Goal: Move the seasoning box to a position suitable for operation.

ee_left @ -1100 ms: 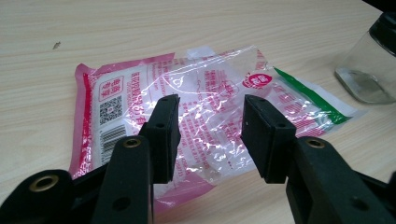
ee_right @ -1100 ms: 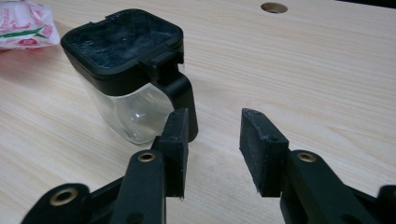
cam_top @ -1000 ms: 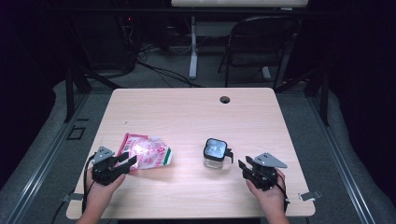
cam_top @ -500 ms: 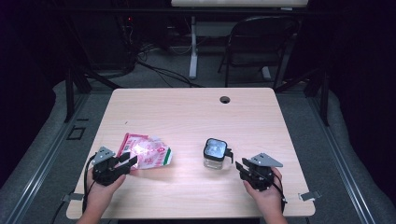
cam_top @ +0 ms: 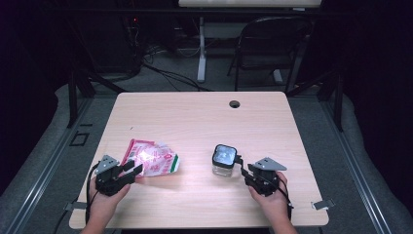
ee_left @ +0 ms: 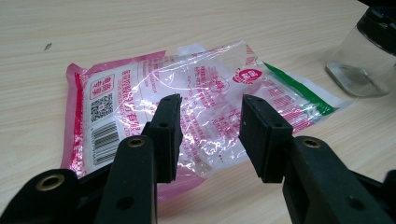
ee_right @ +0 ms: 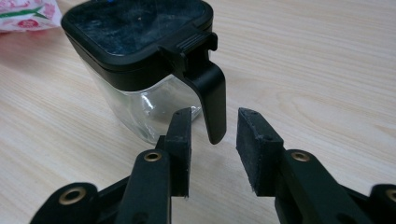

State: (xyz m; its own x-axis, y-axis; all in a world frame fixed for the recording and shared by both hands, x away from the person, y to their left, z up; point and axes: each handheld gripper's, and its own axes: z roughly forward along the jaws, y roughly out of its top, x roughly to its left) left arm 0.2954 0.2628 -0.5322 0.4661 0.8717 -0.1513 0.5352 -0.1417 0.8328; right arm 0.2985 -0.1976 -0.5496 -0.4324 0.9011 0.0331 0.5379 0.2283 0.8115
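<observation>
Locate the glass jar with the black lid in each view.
High view: glass jar right of centre, just ahead of the right gripper.
Left gripper view: top right corner.
Right gripper view: upper left, handle between the open jaws.
Shared landmark: pink packet.

Left hand (cam_top: 104, 202): comes in from the bottom edge at the left, fingers wrapped round the gripper's body.
Left gripper (cam_top: 135, 169): held low, pointing to the right; jaws apart with a clear gap between them, nothing clamped.
Right hand (cam_top: 271, 204): comes in from the bottom edge at the right, gripping from behind.
Right gripper (cam_top: 241, 165): held low, pointing left and slightly forward; jaws apart, nothing between the pads (ee_right: 258, 140).
</observation>
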